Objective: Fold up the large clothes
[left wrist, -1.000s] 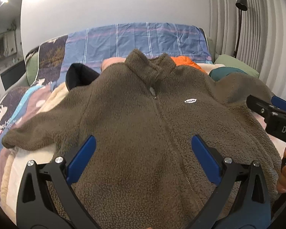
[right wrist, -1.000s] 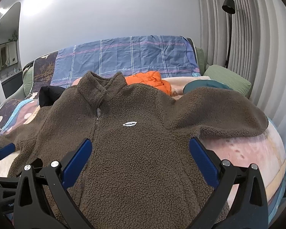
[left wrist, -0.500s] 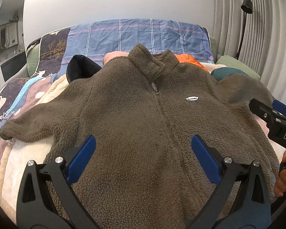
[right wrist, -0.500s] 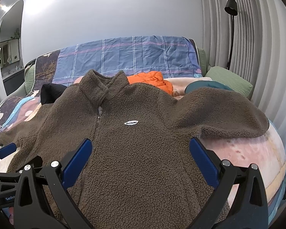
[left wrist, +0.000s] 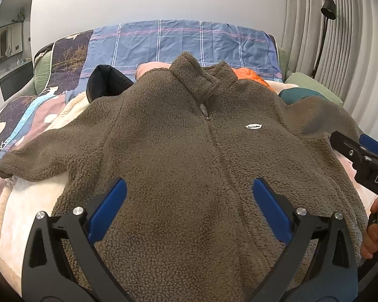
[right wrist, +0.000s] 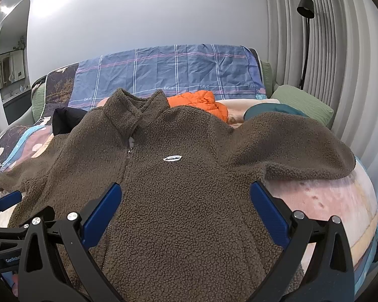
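Observation:
A brown fleece jacket [left wrist: 189,151] [right wrist: 179,176] lies flat and face up on the bed, zipped, collar at the far end, both sleeves spread sideways. My left gripper [left wrist: 189,198] hovers open over the jacket's lower front, nothing between its blue pads. My right gripper [right wrist: 185,201] is open too, above the lower right part of the jacket. The right sleeve [right wrist: 302,146] stretches toward the bed's right side; the left sleeve [left wrist: 42,158] reaches the left edge. In the left wrist view the right gripper [left wrist: 360,156] shows at the right border, with a hand's fingers [left wrist: 370,236] below it.
Beyond the collar lie an orange puffer garment [right wrist: 201,103], a black garment [left wrist: 105,80] and a teal item [right wrist: 269,110]. A blue plaid cover [right wrist: 168,70] drapes the headboard. A green pillow [right wrist: 302,100], pleated curtains and a black lamp [right wrist: 305,5] stand at the right.
Both grippers have risen and shifted slightly, so the jacket sits a little lower and more centred in view. The jacket has not moved and both grippers stay open.

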Demonstrator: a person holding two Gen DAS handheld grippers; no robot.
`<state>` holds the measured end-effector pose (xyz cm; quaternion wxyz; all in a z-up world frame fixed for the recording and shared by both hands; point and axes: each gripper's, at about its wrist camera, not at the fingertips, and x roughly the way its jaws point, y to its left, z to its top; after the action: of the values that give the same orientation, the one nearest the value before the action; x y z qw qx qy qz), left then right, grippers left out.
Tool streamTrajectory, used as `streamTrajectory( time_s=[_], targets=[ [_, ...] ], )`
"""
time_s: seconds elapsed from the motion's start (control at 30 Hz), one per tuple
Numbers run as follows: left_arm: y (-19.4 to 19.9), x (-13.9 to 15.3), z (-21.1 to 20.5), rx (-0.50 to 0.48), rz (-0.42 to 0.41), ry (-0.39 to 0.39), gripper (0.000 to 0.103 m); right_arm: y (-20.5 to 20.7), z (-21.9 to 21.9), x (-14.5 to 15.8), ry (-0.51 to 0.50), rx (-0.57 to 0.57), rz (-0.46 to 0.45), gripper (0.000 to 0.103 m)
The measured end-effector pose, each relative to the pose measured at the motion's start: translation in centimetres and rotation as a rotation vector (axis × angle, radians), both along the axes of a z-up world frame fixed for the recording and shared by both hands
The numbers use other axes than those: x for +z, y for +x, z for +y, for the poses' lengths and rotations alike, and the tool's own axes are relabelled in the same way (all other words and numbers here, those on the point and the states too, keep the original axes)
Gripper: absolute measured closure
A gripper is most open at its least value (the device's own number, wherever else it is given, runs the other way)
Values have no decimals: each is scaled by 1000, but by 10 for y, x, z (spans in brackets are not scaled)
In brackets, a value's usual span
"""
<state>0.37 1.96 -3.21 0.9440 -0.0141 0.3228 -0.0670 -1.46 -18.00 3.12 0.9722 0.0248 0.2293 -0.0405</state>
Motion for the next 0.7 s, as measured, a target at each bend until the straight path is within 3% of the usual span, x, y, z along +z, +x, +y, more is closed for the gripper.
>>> streamTrajectory(
  time_s=[0.2, 0.53, 0.7],
  targets=[
    [-3, -3, 1, -38, -12, -45, 2, 2, -2, -2, 10, -7, 8, 1],
    [-3, -4, -3, -47, -22, -38, 2, 1, -5, -3, 7, -16, 1, 1],
    [2, -3, 3, -58, 0, -67, 17, 0, -4, -3, -1, -9, -5, 1]
  ],
)
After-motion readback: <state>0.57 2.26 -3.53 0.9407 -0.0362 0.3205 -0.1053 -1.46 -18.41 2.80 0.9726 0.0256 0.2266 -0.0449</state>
